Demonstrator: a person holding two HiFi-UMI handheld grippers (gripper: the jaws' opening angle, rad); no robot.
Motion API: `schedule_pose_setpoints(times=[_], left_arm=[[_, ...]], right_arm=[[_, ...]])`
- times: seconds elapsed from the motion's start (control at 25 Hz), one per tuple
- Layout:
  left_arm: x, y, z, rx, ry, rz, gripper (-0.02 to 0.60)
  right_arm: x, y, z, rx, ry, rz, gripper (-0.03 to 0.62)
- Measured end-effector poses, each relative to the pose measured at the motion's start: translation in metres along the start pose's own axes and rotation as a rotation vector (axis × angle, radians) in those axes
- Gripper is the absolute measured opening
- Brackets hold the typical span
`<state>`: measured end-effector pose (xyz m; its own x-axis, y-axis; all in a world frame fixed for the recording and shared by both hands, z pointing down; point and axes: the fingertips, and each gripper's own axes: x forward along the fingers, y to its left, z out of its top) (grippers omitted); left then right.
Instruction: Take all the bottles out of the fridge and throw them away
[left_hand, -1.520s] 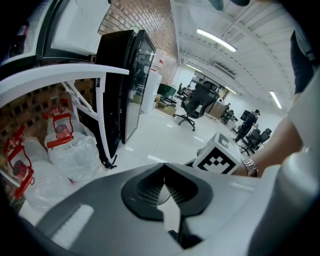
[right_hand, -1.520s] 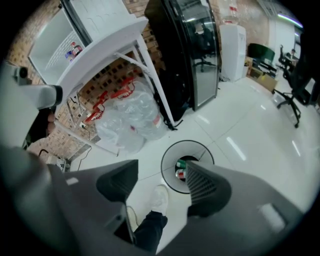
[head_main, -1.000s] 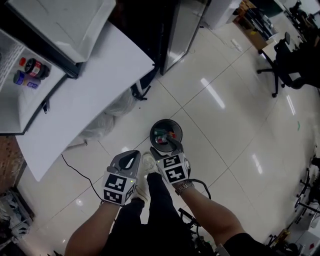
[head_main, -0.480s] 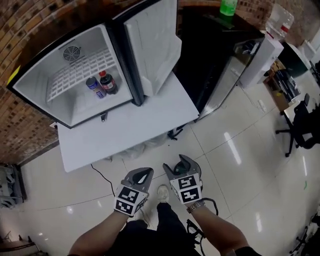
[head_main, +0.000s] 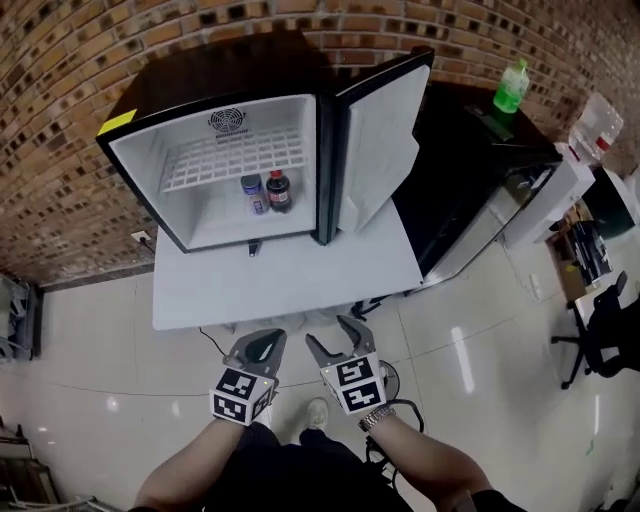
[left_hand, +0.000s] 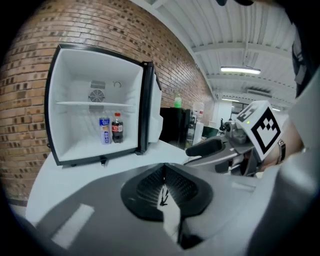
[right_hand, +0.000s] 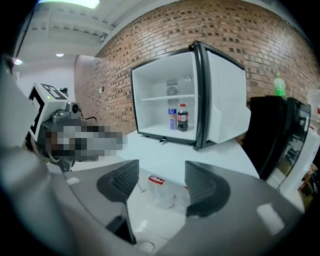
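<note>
2 cylindrical bottles (head_main: 279, 191) in boxy white fridge (head_main: 215, 225).

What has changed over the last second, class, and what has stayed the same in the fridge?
The person turned from the floor bin to face the fridge; the right gripper, then over the bin, now hangs open and empty beside the shut left gripper. Unchanged: the cola bottle and blue container stand on the fridge floor.
</note>
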<state>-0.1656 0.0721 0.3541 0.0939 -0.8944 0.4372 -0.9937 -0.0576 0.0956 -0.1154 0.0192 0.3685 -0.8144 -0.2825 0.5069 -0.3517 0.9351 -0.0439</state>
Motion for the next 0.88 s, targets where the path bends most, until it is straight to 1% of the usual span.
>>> schedule_pose_setpoints(times=[0.2, 0.36, 0.64, 0.88], left_arm=[[-0.018, 0.032, 0.021, -0.031, -0.063, 0.086, 0.003], [-0.026, 0.055, 0.033, -0.048, -0.098, 0.133, 0.003], [-0.037, 0.09, 0.045, -0.06, -0.135, 0.178, 0.003], [-0.041, 0.128, 0.053, -0.063, -0.134, 0.187, 0.003]], right_arm=[[0.017, 0.008, 0.037, -0.041, -0.026, 0.031, 0.284], [0.037, 0.009, 0.062, -0.078, -0.037, 0.037, 0.284], [0.074, 0.021, 0.104, -0.08, -0.058, 0.046, 0.284], [0.12, 0.018, 0.137, -0.069, -0.058, 0.016, 0.284]])
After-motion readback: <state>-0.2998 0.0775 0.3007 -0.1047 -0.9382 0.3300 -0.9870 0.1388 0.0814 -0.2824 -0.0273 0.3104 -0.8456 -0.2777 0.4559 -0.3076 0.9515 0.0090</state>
